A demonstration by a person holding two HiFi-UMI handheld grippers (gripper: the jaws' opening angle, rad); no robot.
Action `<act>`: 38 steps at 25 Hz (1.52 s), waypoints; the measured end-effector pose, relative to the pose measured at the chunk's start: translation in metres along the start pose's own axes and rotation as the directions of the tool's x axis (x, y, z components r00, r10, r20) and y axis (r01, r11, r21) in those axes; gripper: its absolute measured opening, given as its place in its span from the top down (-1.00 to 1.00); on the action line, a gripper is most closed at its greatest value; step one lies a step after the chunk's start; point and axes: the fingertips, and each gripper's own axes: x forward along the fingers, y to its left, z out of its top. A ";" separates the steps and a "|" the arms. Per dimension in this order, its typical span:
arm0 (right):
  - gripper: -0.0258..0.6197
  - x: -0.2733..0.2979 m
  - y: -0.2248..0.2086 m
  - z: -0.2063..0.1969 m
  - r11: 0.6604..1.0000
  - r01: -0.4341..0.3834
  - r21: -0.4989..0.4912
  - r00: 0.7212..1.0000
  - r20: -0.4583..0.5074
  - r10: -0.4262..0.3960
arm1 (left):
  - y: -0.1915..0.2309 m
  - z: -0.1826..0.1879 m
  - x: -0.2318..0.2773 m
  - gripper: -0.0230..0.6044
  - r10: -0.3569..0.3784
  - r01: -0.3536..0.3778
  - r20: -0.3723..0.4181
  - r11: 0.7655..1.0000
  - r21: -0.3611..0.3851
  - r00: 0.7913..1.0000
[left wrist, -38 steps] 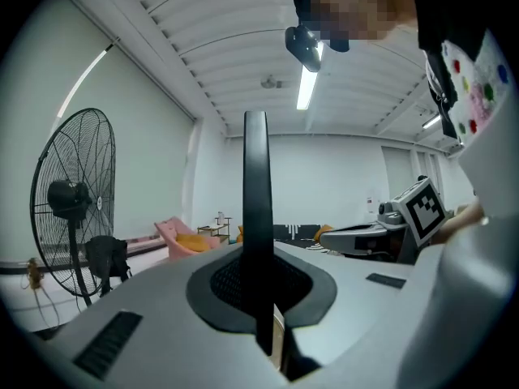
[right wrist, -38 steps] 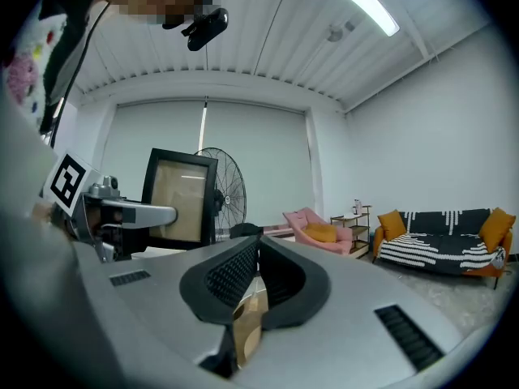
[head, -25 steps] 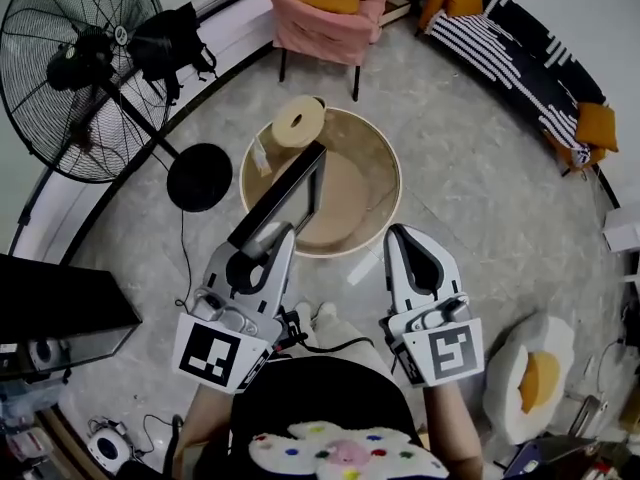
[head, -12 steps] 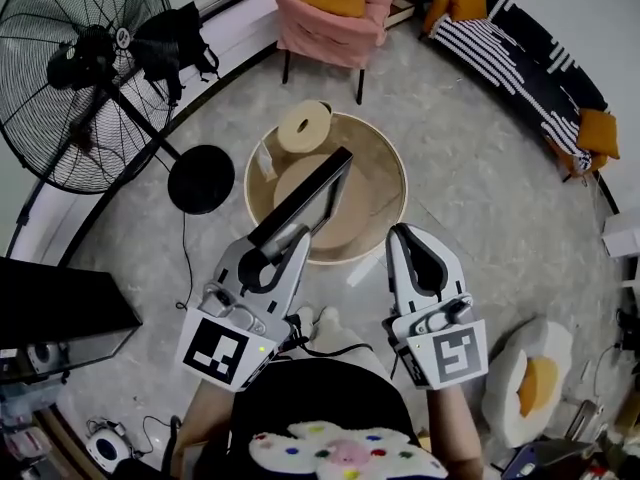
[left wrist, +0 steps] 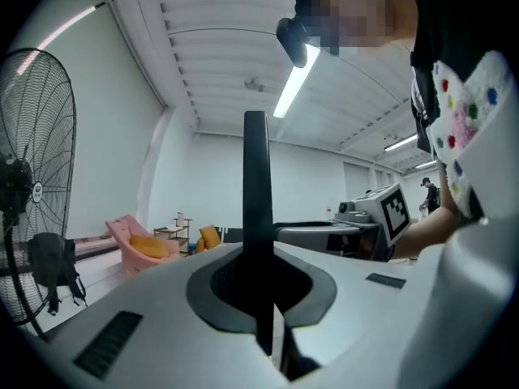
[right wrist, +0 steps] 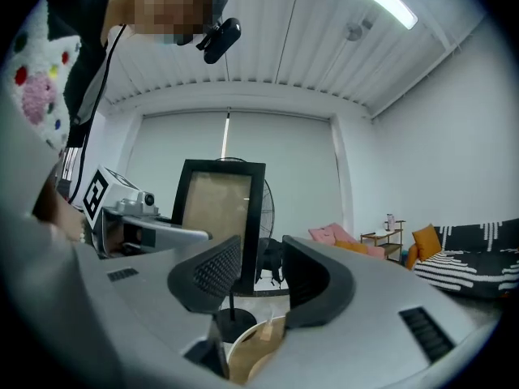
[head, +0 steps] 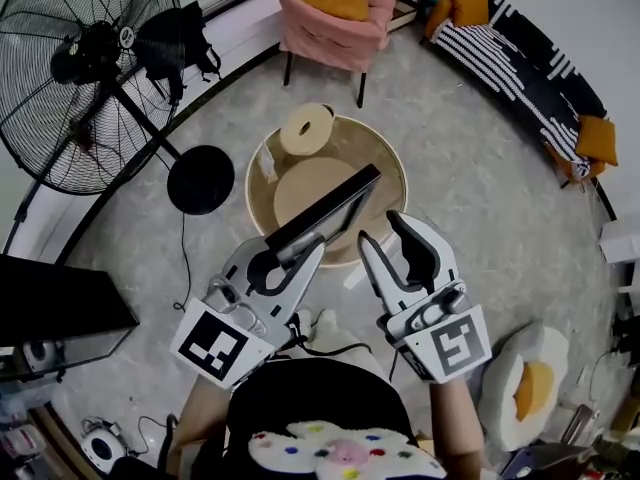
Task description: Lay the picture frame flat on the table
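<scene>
A round wooden bench [head: 388, 168] is standing on the speckled grey floor [head: 470, 218]. A pale ring-shaped roll [head: 306, 129] is lying at the bench's far-left rim, a small clear item [head: 266, 160] is sitting near it, and a lighter round disc [head: 306, 190] is resting flat toward the middle. Around the bench, a standing fan [head: 90, 73], a pink armchair [head: 330, 13], a striped sofa [head: 520, 63] and an egg-shaped cushion [head: 525, 388] are sitting on the floor.
</scene>
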 end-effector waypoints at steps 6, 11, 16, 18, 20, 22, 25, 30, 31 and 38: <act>0.44 0.009 0.012 0.001 0.995 -0.094 0.029 0.996 0.007 0.094 | -0.007 -0.001 0.001 0.85 -0.082 0.081 -0.007 0.996 -0.032 0.997; 0.44 0.007 0.018 -0.001 0.990 -0.135 0.034 0.991 0.001 0.135 | -0.013 -0.002 0.001 0.85 -0.135 0.135 -0.006 0.990 -0.040 0.991; 0.50 0.005 0.015 -0.002 0.992 -0.117 0.054 0.993 0.001 0.117 | -0.011 -0.001 0.001 0.85 -0.164 0.165 0.025 0.986 -0.011 0.986; 0.55 0.004 0.013 -0.003 0.991 -0.121 0.061 0.993 0.000 0.121 | -0.010 -0.003 0.001 0.85 -0.161 0.162 0.026 0.987 -0.014 0.987; 0.59 0.004 0.013 -0.004 0.989 -0.128 0.069 0.992 0.014 0.128 | -0.007 -0.004 0.002 0.85 -0.149 0.150 0.032 0.989 -0.020 0.988; 0.63 0.005 0.011 -0.006 0.990 -0.112 0.089 0.994 0.017 0.111 | -0.004 -0.004 0.002 0.85 -0.135 0.136 0.043 0.990 -0.028 0.990; 0.64 0.005 0.006 -0.007 0.987 -0.078 0.141 0.997 0.019 0.076 | -0.003 -0.005 0.004 0.85 -0.114 0.115 0.040 0.993 -0.031 0.993; 0.65 0.006 0.004 -0.007 0.987 -0.044 0.155 0.999 0.011 0.043 | -0.001 -0.009 0.009 0.79 -0.056 0.056 0.018 0.998 -0.036 0.998; 0.65 0.006 0.003 -0.010 0.988 -0.031 0.154 1.000 0.001 0.032 | -0.001 -0.011 0.009 0.77 -0.042 0.042 0.000 0.998 -0.035 0.999; 0.65 0.006 -0.004 -0.023 0.986 0.046 0.161 0.998 -0.041 -0.040 | 0.011 -0.020 0.006 0.56 0.043 -0.043 -0.041 0.999 -0.009 0.998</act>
